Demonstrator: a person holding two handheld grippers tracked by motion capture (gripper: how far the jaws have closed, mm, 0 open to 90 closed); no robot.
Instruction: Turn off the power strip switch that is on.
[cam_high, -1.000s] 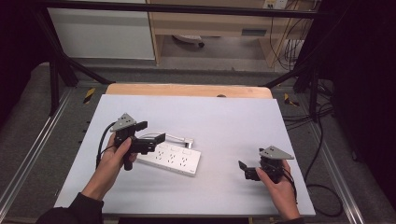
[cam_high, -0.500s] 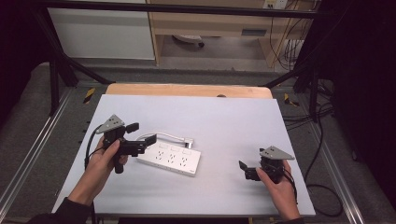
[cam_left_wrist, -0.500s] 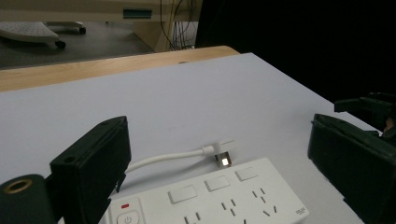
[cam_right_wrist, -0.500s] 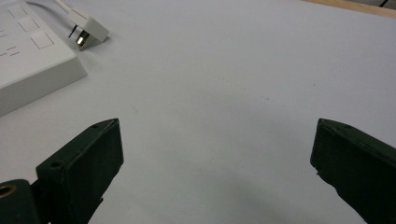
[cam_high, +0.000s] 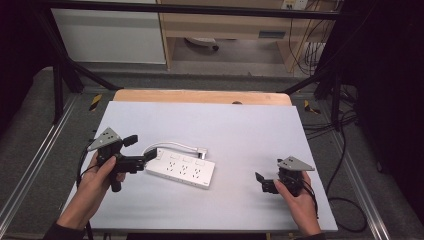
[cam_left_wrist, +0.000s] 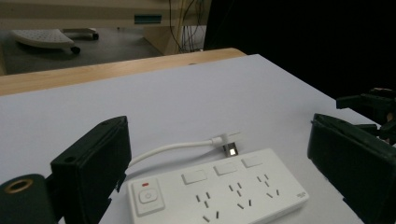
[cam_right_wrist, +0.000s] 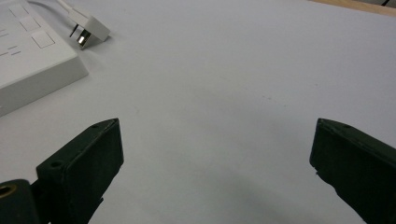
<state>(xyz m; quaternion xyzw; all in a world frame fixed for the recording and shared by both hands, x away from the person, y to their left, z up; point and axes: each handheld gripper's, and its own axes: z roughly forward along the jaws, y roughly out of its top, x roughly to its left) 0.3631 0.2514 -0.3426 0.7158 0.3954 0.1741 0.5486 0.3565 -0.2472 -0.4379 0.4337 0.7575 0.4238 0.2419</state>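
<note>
left gripper (cam_high: 142, 150) held just off the switch end of the white power strip (cam_high: 181, 168), jaws spread wide, nothing between them; the strip's near end lies ahead of and between the jaws in the left gripper view, apart from both. its short cord curls beyond the strip to the plug (cam_high: 201, 150), lying flat. right gripper (cam_high: 262, 182) well apart from the strip's far end, jaws also wide, empty. bare table (cam_high: 240, 125) ahead of it and between the two grippers. table's right edge near the right hand (cam_high: 300, 200).
</note>
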